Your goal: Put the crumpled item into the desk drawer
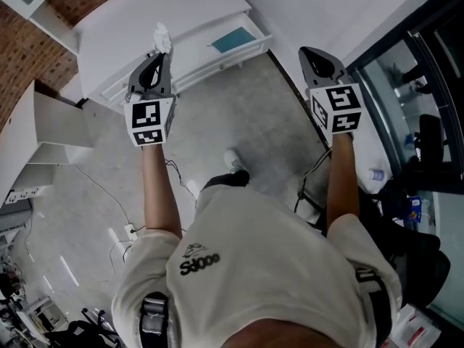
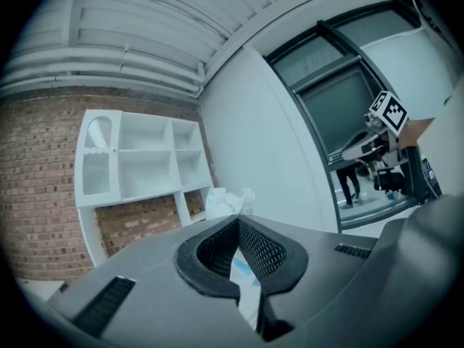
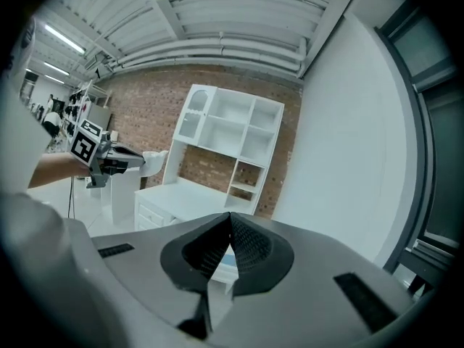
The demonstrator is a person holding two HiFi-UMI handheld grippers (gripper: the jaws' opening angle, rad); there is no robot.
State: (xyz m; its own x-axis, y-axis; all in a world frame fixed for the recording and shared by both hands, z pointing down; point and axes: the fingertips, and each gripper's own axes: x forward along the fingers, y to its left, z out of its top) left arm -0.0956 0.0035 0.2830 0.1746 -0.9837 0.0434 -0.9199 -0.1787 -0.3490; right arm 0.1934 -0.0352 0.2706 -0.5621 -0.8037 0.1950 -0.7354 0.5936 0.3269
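Crumpled item [image 1: 161, 38] sits pinched at the tips of the left claw [image 1: 162, 54], over the worktop's [image 1: 116, 42] front edge. Right claw [image 1: 310, 54] is closed and empty.

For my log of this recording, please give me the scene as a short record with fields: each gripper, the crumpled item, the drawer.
left gripper: shut on the white crumpled item, near the desk
right gripper: jaws together, holds nothing
drawer: open, with a teal thing lying inside
task state: crumpled item not yet in the drawer
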